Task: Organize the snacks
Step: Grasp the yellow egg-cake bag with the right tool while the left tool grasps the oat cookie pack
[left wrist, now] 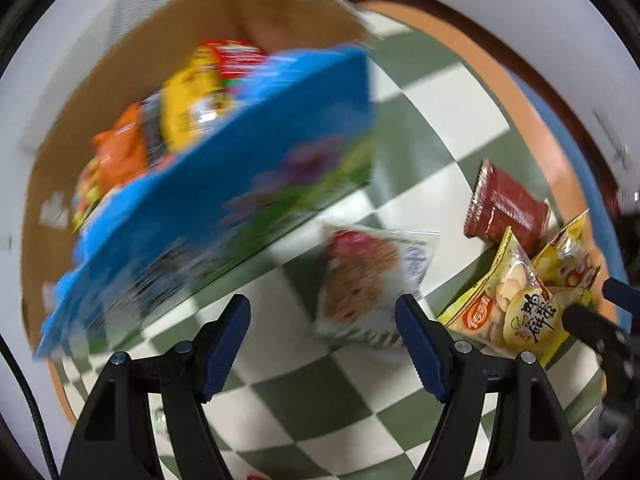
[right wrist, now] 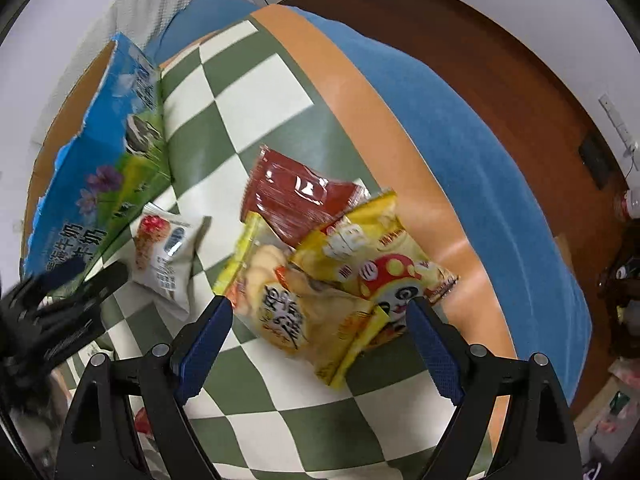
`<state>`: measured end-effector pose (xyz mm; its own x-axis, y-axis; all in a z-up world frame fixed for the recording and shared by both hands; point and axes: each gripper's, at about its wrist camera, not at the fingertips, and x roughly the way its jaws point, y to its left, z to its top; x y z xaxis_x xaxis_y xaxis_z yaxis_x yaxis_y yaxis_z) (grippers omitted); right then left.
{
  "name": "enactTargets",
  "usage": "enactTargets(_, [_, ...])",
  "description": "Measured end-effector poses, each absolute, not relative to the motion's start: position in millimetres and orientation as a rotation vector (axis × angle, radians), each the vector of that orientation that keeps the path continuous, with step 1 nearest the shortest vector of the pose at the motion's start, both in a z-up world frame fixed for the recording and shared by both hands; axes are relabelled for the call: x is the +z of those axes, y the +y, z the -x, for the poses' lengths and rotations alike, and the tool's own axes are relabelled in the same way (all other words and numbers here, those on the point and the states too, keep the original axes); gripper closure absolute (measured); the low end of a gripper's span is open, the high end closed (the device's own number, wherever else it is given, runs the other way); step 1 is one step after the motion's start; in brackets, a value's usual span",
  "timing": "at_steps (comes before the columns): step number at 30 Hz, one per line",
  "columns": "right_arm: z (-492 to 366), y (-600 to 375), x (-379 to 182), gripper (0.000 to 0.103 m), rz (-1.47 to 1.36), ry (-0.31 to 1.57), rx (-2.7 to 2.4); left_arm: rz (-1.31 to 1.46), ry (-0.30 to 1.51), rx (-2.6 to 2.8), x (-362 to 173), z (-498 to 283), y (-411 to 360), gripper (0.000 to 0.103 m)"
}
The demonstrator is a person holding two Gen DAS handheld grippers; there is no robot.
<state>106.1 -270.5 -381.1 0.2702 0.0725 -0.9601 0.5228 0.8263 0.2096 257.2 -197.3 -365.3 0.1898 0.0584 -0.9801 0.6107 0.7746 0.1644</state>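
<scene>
Several snacks already sit in my blue box [left wrist: 224,184]. Four packets remain on the checkered worktop [right wrist: 256,92]: white [right wrist: 168,256], red [right wrist: 296,196] and two yellow [right wrist: 288,300] [right wrist: 380,256]. My left fingers [left wrist: 322,344] and right fingers [right wrist: 320,344] are released, empty.

Left wrist view's smeared w/ motion blur: the blue printed cardboard box [left wrist: 224,184] has artwork you can't read, and the snack packs inside it [left wrist: 192,108] are just yellow, orange and red blobs. The small white packet w/ a red picture [left wrist: 368,280], just right of that box, is blurry too. Right wrist view: left gripper [right wrist: 76,280] in front of the box is a dark smear, can't tell jaw state there. Red-and-white thing [right wrist: 142,420] below the box is mostly hidden behind the right gripper's black frame.
</scene>
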Motion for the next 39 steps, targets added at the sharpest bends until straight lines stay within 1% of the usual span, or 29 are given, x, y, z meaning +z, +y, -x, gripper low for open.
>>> enactTargets(5, [-99.3,-274.5,-386.2,0.013,-0.507,1.288,-0.323,-0.673,1.430,-0.491,-400.6,-257.8,-221.0,0.030])
enactTargets(6, [-100.3,-273.0,-385.6,0.013,-0.480,1.288,-0.315,-0.659,1.436,-0.498,-404.5,-257.5,-221.0,0.039])
enactTargets(7, [-101.5,-271.1,-384.8,0.014,-0.455,1.289,-0.306,-0.651,1.437,-0.494,-406.6,-256.5,-219.3,0.052])
enactTargets(8, [-103.5,-268.4,-383.7,0.015,-0.424,1.290,-0.296,-0.635,1.440,-0.491,-407.5,-255.8,-216.5,0.054])
enactTargets(14, [-124.1,-240.7,-381.7,0.015,-0.237,1.331,-0.208,-0.427,1.508,-0.415,-406.0,-242.4,-169.5,0.056])
enactTargets(17, [-137.2,-216.7,-388.7,0.015,-0.089,1.378,-0.145,-0.320,1.551,-0.346,-410.1,-227.2,-136.2,0.056])
enactTargets(20, [-149.4,-186.5,-404.7,0.015,0.110,1.426,-0.098,-0.213,1.580,-0.275,-414.3,-213.1,-103.3,0.056])
enactTargets(24, [-158.4,-165.5,-435.8,0.015,0.270,1.511,-0.097,-0.108,1.601,-0.210,-418.5,-201.5,-68.5,0.056])
enactTargets(25, [-159.7,-164.8,-441.5,0.022,0.274,1.525,-0.106,-0.088,1.606,-0.200,-419.8,-199.2,-60.7,0.056])
enactTargets(27, [-161.4,-168.9,-448.4,0.040,0.219,1.541,-0.129,-0.071,1.607,-0.189,-421.1,-197.1,-53.1,0.056])
enactTargets(30, [-161.5,-183.5,-445.8,0.042,0.015,1.535,-0.155,-0.041,1.609,-0.179,-426.3,-193.4,-41.1,0.054])
enactTargets(32, [-158.0,-196.1,-443.5,0.043,-0.213,1.543,-0.129,-0.034,1.614,-0.189,-427.6,-193.3,-32.6,0.053])
enactTargets(34, [-155.2,-201.6,-444.0,0.043,-0.375,1.558,-0.080,-0.045,1.623,-0.205,-424.8,-204.0,-28.4,0.051])
enactTargets(36, [-154.6,-201.9,-446.9,0.042,-0.461,1.571,-0.051,-0.053,1.632,-0.217,-429.8,-207.4,-33.9,0.050])
enactTargets(38, [-156.1,-199.7,-448.3,0.037,-0.439,1.587,-0.055,-0.053,1.640,-0.230,-434.1,-211.7,-34.2,0.048])
enactTargets(39, [-156.6,-200.3,-447.0,0.031,-0.430,1.585,-0.058,-0.048,1.644,-0.238,-435.8,-214.1,-35.2,0.043])
